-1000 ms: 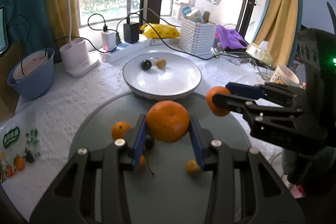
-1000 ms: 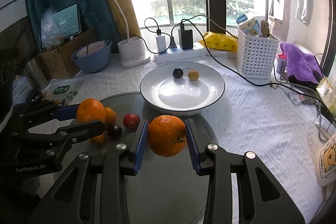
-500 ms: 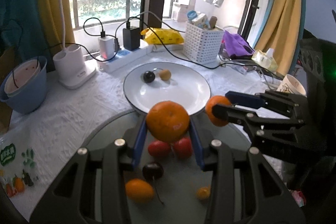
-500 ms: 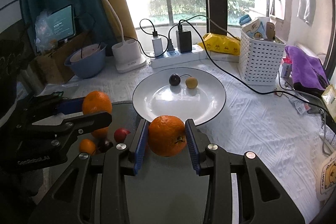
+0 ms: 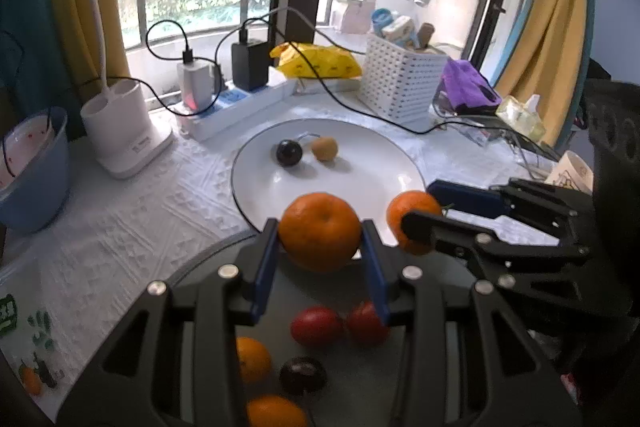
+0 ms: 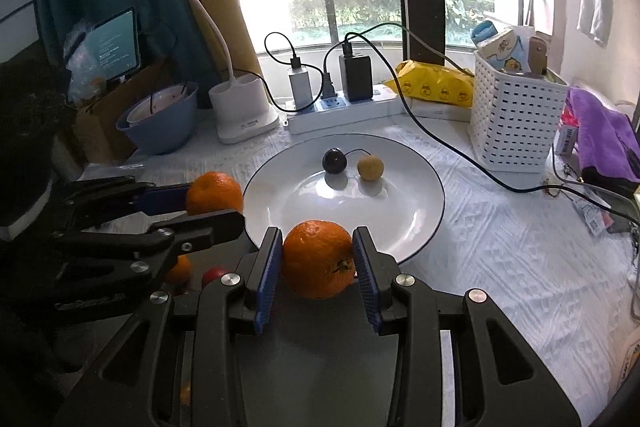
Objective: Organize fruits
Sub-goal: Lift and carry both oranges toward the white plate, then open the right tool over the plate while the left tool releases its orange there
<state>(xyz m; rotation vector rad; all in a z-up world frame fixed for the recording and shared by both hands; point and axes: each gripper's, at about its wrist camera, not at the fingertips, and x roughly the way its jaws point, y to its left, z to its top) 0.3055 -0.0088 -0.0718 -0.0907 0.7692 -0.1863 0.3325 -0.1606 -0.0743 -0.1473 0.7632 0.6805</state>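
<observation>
My left gripper point(image 5: 320, 247) is shut on an orange point(image 5: 319, 231), held at the near rim of the white plate point(image 5: 376, 163). My right gripper point(image 6: 316, 263) is shut on a second orange point(image 6: 318, 259), also at the plate's near rim point(image 6: 424, 239). Each gripper shows in the other view, the right one point(image 5: 416, 223) and the left one point(image 6: 216, 203). On the plate lie a dark cherry point(image 6: 334, 160) and a small yellow fruit point(image 6: 370, 167). On the grey round mat point(image 5: 352, 387) lie two red fruits point(image 5: 316, 325), a dark cherry point(image 5: 302, 375) and small oranges point(image 5: 252, 359).
Behind the plate are a power strip with chargers point(image 6: 340, 103), a white lamp base point(image 6: 244, 111), a blue bowl point(image 6: 160, 123), a white basket point(image 6: 516, 115), a yellow bag point(image 6: 432, 87) and a purple cloth point(image 6: 604, 135). Cables cross the white tablecloth point(image 6: 500, 247).
Both grippers have moved forward over the mat toward the plate, each still holding its orange. The loose fruits on the mat have dropped lower in the left wrist view.
</observation>
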